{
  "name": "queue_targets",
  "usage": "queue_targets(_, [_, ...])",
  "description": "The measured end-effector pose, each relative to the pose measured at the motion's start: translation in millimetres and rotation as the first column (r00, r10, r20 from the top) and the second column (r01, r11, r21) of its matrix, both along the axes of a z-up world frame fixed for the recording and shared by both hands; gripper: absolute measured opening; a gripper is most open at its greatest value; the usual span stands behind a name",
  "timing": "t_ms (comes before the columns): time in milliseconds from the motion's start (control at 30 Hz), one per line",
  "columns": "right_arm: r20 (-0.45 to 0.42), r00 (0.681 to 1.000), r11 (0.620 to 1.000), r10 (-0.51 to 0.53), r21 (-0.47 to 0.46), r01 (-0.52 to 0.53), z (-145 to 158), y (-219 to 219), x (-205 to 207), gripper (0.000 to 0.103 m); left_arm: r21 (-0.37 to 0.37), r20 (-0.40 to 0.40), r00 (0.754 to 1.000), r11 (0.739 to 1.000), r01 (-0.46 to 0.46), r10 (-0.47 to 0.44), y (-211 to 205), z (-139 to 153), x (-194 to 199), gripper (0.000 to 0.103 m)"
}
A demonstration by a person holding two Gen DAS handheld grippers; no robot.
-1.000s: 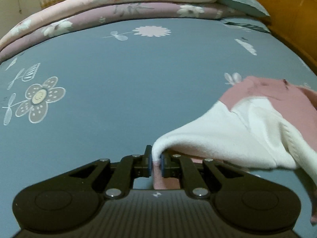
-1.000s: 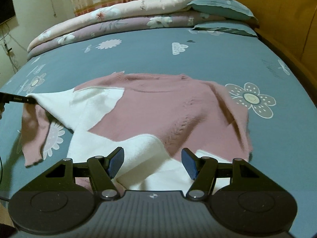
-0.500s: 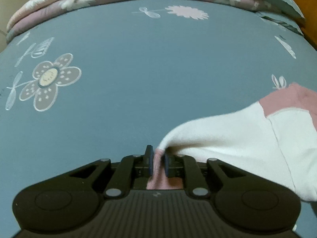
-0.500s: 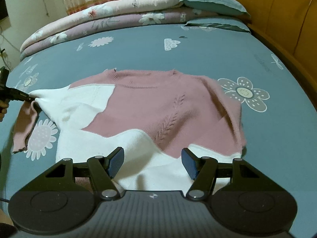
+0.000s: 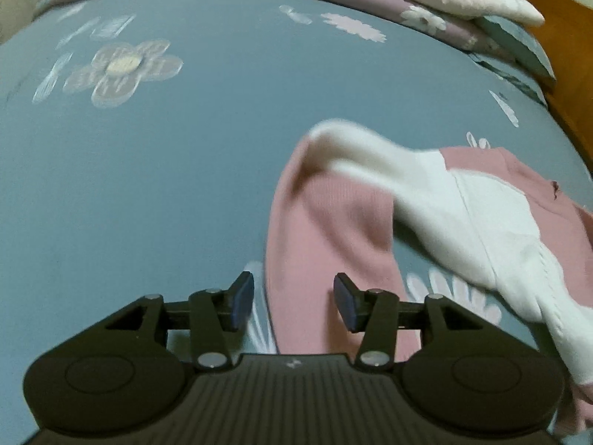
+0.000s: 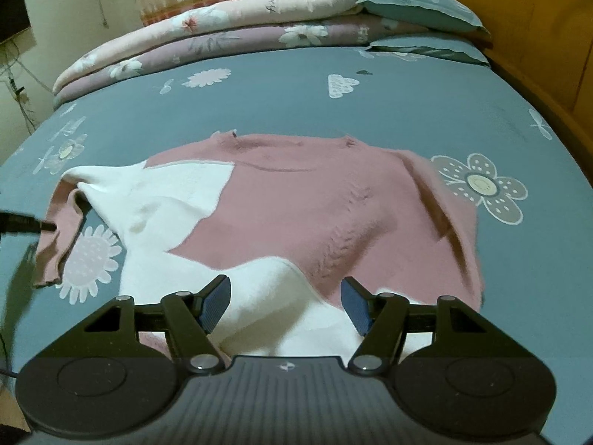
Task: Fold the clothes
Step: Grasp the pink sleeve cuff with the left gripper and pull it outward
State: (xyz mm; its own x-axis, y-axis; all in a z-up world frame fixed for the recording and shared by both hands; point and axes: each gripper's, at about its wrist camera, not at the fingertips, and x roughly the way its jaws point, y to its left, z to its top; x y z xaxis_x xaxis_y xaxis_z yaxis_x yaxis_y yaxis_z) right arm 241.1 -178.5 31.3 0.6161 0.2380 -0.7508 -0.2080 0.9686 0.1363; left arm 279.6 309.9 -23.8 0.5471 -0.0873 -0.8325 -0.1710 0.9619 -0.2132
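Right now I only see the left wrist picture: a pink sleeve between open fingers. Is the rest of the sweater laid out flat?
Observer: Yes. The right wrist view shows the sweater spread on the bed, neckline toward the pillows.
Operator: What is the other hand-held gripper doing?
Observer: The right hand-held gripper is open above the white hem, holding nothing.
Operator: And the far sleeve?
Observer: That far sleeve seems to lie along the body's edge, not stretched out.
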Motion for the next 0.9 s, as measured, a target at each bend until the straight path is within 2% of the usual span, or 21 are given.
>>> queue_targets(200, [0.009, 0.999, 0.999, 0.039, 0.01, -0.039, 2.3, 11.1, 6.1, 0.07, -0.072, 0.034, 0.998, 0.996, -0.051, 0.053, -9.0, -5.8, -30.4, 0.048])
queue_targets(400, [0.018, 0.997, 0.997, 0.076, 0.018, -0.077, 4.4, 21.9, 10.3, 0.07, -0.052, 0.071, 0.996, 0.998, -0.046, 0.049, -28.4, -8.5, -41.9, 0.048])
queue_targets(500, [0.021, 0.996, 0.996, 0.085, 0.022, -0.086, 5.4, 25.7, 7.5, 0.07, -0.079, 0.105, 0.991, 0.994, -0.072, 0.08, -28.9, -11.4, -47.7, 0.045])
queue_targets(600, [0.024, 0.995, 0.994, 0.1, 0.036, -0.1, 7.5, 28.7, 4.2, 0.07, -0.138, 0.125, 0.986, 0.986, -0.093, 0.111, -25.2, -13.9, -53.0, 0.045])
queue_targets(667, [0.029, 0.993, 0.992, 0.117, 0.048, -0.118, 10.2, 32.3, 2.0, 0.07, -0.158, 0.123, 0.985, 0.982, -0.101, 0.122, -24.0, -14.9, -54.2, 0.035])
queue_targets(700, [0.032, 0.992, 0.99, 0.126, 0.053, -0.127, 11.9, 34.8, 1.4, 0.07, -0.167, 0.119, 0.986, 0.981, -0.099, 0.119, -23.1, -15.3, -54.1, 0.033])
queue_targets(900, [0.053, 0.979, 0.978, 0.196, 0.067, -0.2, 22.2, 54.3, -2.2, 0.07, -0.274, 0.108, 0.983, 0.955, -0.116, 0.15, -13.5, -21.6, -57.7, 0.033])
